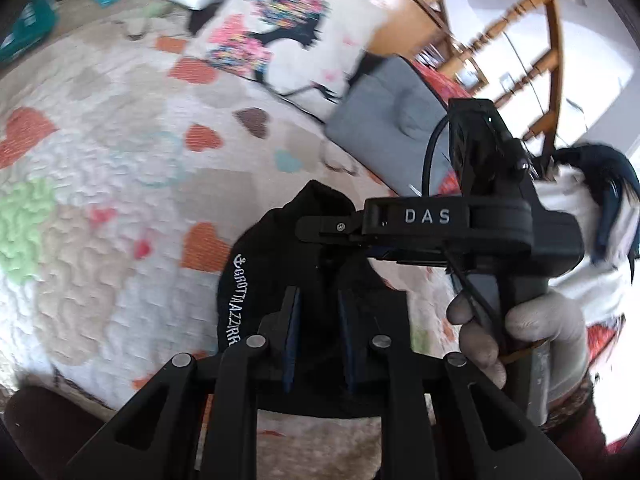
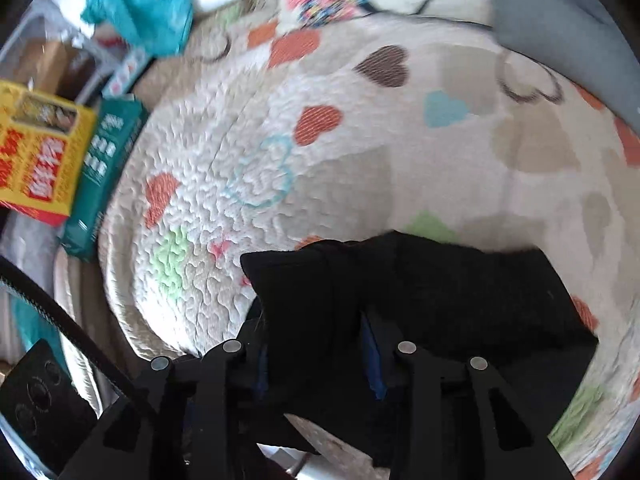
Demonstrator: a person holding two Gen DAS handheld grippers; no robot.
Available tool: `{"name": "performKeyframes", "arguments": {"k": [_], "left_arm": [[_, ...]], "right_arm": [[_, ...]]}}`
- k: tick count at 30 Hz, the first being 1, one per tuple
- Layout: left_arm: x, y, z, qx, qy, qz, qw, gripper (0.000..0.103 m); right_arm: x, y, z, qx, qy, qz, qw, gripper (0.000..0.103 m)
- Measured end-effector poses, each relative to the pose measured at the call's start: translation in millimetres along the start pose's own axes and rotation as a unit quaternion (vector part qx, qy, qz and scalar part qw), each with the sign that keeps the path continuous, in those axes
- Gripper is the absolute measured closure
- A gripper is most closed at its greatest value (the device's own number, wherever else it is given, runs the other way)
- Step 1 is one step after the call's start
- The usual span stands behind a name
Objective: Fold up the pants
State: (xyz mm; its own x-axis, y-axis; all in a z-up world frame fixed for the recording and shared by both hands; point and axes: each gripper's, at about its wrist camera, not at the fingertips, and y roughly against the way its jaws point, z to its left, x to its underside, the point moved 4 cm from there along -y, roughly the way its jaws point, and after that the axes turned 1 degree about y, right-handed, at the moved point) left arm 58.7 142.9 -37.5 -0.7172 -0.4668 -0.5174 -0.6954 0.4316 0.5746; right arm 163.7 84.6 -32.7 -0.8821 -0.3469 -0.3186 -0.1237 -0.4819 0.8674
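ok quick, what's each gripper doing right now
Left gripper: shut on the black pants.
Right gripper: shut on the black pants.

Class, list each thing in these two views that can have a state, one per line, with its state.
black pants: bunched, partly lifted off the quilt, gripped by both tools
left tool: shut on the pants
right tool: shut on the pants
heart-patterned quilt: spread flat beneath the pants
yellow box: closed, lying beside the quilt
teal cloth: crumpled, unfolded
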Motion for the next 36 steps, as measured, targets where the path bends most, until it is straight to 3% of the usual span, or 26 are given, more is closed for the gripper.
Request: {"name": "performKeyframes", "arguments": {"k": [13,16,17,19,25,29,31,33,34,35,36], "left_arm": [[57.2,-80.1,-125.3,0.014,-0.124,0.086,0.9885,0.085],[68.8,-100.5,-136.8,0.016,-0.133,0.107,0.9852,0.086],[72.8,-107.9,-141.5,0.019,-0.137,0.115,0.9837,0.094],[83.1,-121.1,-151.1,0.024,-0.145,0.133,0.9801,0.098],[110.6,-140.0,-173.4,0.035,-0.177,0.168,0.9691,0.098],[109.6,-122.2,-177.1,0.043,-0.194,0.163,0.9665,0.097],[103.0,-110.2,-173.0,0.040,-0.196,0.152,0.9679,0.094],[94.8,-99.1,-163.7,0.028,-0.191,0.142,0.9709,0.072],[88.1,-95.1,-156.6,0.018,-0.186,0.134,0.9732,0.065],[79.4,-92.4,-148.7,0.007,-0.180,0.125,0.9757,0.057],[74.0,-91.5,-144.4,0.001,-0.178,0.121,0.9766,0.055]], "right_arm": [[57.0,65.2,-130.2,-0.039,-0.105,-0.074,0.991,0.069],[69.2,66.6,-156.7,-0.039,-0.127,-0.080,0.988,0.071],[73.5,65.6,-166.7,-0.036,-0.134,-0.081,0.987,0.073],[79.0,63.0,-180.2,-0.029,-0.145,-0.082,0.986,0.083],[94.2,56.6,-224.3,-0.009,-0.192,-0.098,0.977,0.084],[106.1,61.9,-244.2,-0.032,-0.228,-0.117,0.966,0.082],[114.3,72.4,-247.2,-0.038,-0.232,-0.138,0.962,0.082],[123.4,80.2,-245.5,-0.045,-0.235,-0.153,0.959,0.075],[128.9,83.1,-243.2,-0.049,-0.235,-0.159,0.958,0.066],[137.4,87.0,-238.9,-0.054,-0.233,-0.169,0.956,0.063],[144.1,88.9,-234.0,-0.057,-0.229,-0.176,0.956,0.063]]}}
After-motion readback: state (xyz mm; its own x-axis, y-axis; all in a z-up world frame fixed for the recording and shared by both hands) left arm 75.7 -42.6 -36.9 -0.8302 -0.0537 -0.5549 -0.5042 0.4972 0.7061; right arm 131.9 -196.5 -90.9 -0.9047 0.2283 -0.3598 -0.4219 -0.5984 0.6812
